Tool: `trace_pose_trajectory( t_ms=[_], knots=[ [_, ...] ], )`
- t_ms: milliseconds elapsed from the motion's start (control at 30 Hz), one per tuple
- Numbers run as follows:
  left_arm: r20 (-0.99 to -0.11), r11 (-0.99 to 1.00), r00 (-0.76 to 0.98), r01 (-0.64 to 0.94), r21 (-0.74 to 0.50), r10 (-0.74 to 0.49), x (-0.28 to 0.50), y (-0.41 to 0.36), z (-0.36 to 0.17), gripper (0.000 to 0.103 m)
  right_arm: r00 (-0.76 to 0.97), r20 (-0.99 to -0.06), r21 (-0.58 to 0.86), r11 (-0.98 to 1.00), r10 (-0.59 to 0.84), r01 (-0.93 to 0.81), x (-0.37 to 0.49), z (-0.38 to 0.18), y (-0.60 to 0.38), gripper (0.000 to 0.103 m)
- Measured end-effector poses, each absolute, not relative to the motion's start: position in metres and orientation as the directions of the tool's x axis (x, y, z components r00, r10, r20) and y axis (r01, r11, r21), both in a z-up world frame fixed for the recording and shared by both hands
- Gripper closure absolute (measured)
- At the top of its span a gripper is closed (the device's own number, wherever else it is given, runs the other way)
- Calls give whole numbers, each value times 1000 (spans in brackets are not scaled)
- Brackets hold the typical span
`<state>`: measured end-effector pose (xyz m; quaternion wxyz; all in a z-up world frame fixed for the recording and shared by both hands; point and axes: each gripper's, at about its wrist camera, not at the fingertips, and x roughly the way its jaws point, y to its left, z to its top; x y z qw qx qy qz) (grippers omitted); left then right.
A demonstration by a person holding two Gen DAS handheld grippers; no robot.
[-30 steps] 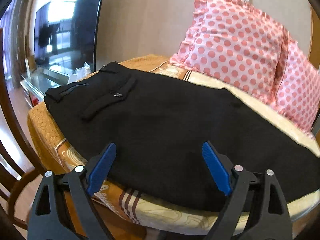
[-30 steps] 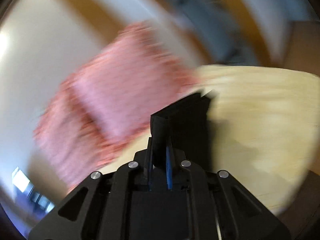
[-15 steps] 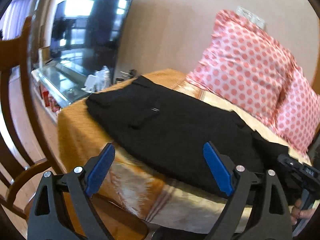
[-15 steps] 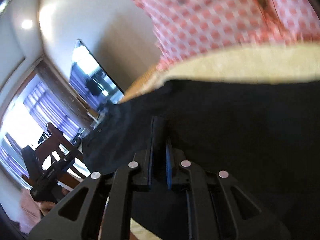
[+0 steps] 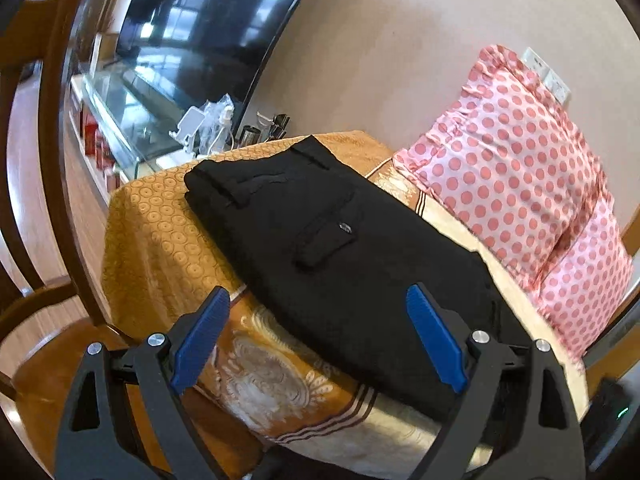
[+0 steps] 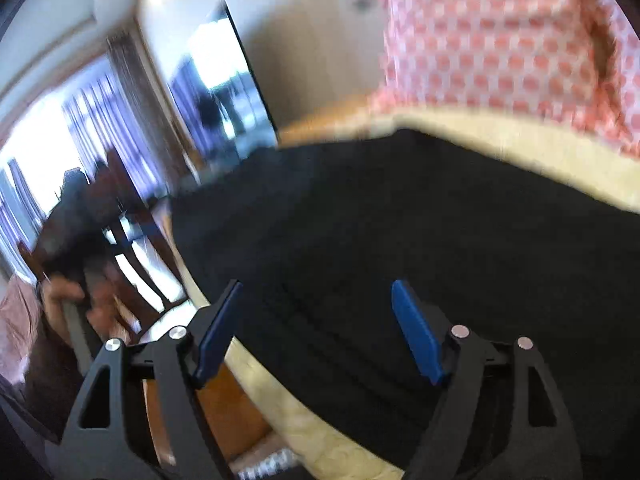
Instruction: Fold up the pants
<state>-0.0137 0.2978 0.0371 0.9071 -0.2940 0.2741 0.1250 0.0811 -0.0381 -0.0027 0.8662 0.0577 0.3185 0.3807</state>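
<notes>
Black pants (image 5: pixel 328 248) lie folded on a gold patterned cushion (image 5: pixel 160 240), waistband at the far left and a buttoned back pocket facing up. My left gripper (image 5: pixel 318 336) is open and empty, just above the near edge of the pants. In the right wrist view, which is blurred, the pants (image 6: pixel 400 232) fill the middle. My right gripper (image 6: pixel 316 328) is open and empty, its fingers spread just above the cloth.
Pink polka-dot pillows (image 5: pixel 528 200) lean on the wall behind the pants. A dark TV (image 5: pixel 200 24) and a glass shelf with small items (image 5: pixel 208 124) stand at the left. A wooden chair frame (image 5: pixel 52 184) is close on the left.
My right gripper was shut on a pant end, carried it over and has opened, letting the cloth go. My left gripper has drawn back and up from the pants.
</notes>
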Motion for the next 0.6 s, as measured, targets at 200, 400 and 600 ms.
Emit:
trace_pose_trajectory(
  t_ms=[200,400,600],
  knots=[
    [-606,717,795,-443,-539,35,6,324,28,12,498,-496,369,692,711,-621,77,-3,-42,27],
    [-615,679,788,-458,-574,11,22,346,28,12,500,-494,354,690,711,-631,78,-5,-39,25],
    [-573,602,814,-414,-683,-91,22,362,23,21,502,-485,340,683,716,-646,75,-7,-38,21]
  ],
)
